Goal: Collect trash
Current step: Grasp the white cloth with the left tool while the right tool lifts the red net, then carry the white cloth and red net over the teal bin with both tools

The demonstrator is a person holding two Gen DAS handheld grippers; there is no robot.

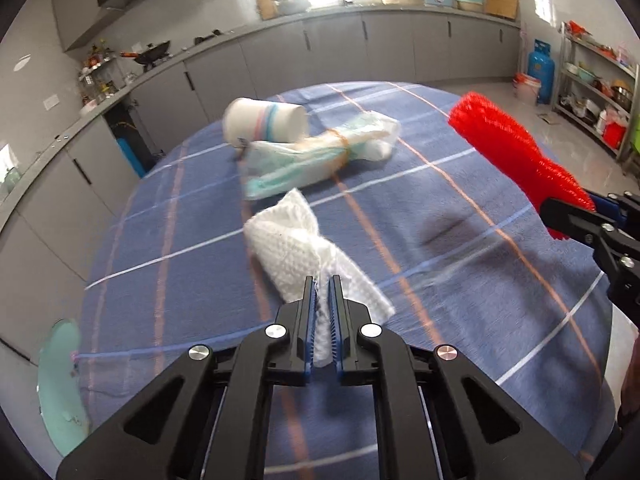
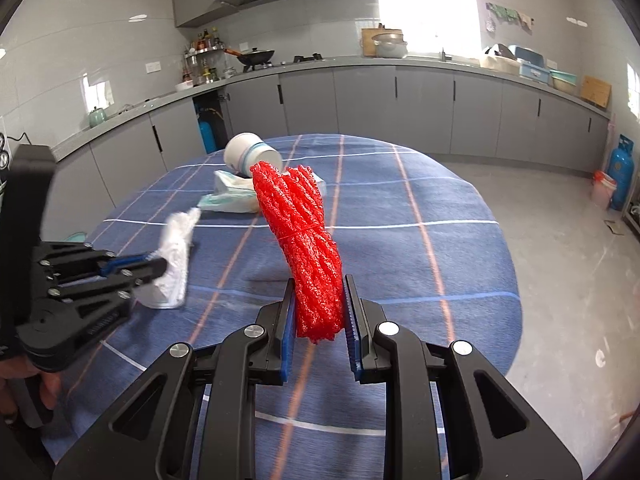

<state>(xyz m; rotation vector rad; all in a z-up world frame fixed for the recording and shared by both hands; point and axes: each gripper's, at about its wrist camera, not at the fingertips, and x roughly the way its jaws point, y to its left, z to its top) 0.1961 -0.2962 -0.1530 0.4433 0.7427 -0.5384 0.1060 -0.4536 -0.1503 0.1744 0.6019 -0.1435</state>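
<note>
Jaws, left: your left gripper [image 1: 323, 280] is clamped on the white tissue [image 1: 298, 240]; its blue pads are nearly together with the paper squeezed between them.
Jaws, right: your right gripper [image 2: 318, 280] is closed on the red mesh [image 2: 306, 240], which stands up out of the jaws and leans toward 11 o'clock.
Tissue: you hold its near end; the rest fans out toward 11 o'clock from your left fingertips. Whether the far end touches the cloth [image 1: 440, 208] is unclear. In the right view the tissue [image 2: 174, 264] hangs from the left gripper [image 2: 160, 268] at 9 o'clock.
Mesh: a tied bundle, pinched at its lower end. From your left view it [image 1: 512, 148] sits at 2 o'clock, held clear of the cloth by the right gripper [image 1: 560, 208].
Cup: a white cup [image 1: 264, 120] lies on its side at 12 o'clock from the tissue, near the far edge of the table.
Bag: a crumpled plastic bag [image 1: 320, 156] lies just in front of the cup, touching it, between cup and tissue.
Table: round, covered in blue checked cloth with white and orange lines.
Hand: your fingers [image 2: 48, 388] show at the lower left of the right view, around the left gripper's handle.
</note>
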